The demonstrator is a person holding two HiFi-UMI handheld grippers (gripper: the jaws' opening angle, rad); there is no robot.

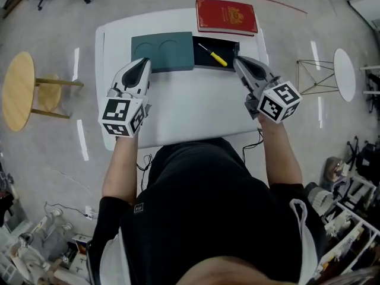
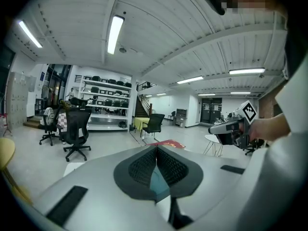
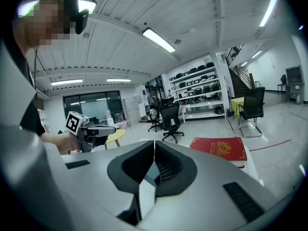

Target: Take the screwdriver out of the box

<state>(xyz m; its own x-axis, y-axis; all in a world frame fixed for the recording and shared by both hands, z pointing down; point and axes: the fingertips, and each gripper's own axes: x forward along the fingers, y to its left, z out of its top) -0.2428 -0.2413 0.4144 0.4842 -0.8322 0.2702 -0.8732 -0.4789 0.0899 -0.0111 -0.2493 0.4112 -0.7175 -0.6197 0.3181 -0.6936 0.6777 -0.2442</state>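
Note:
A dark teal box (image 1: 162, 51) lies at the far side of the white table (image 1: 190, 111). Its right part is uncovered, and a yellow-handled screwdriver (image 1: 214, 54) lies slantwise in the black inside. My left gripper (image 1: 144, 61) is shut and empty, its tip at the box's near left corner. My right gripper (image 1: 236, 59) is also shut and empty, its tip at the box's near right corner, just right of the screwdriver. In the left gripper view the jaws (image 2: 156, 148) meet with teal showing below them. In the right gripper view the jaws (image 3: 154, 143) meet too.
A red book (image 1: 227, 16) lies behind the box at the table's far edge. It shows again as the red book (image 3: 219, 148) in the right gripper view. A round wooden stool (image 1: 18, 91) stands left of the table and a small white round table (image 1: 344, 73) to its right.

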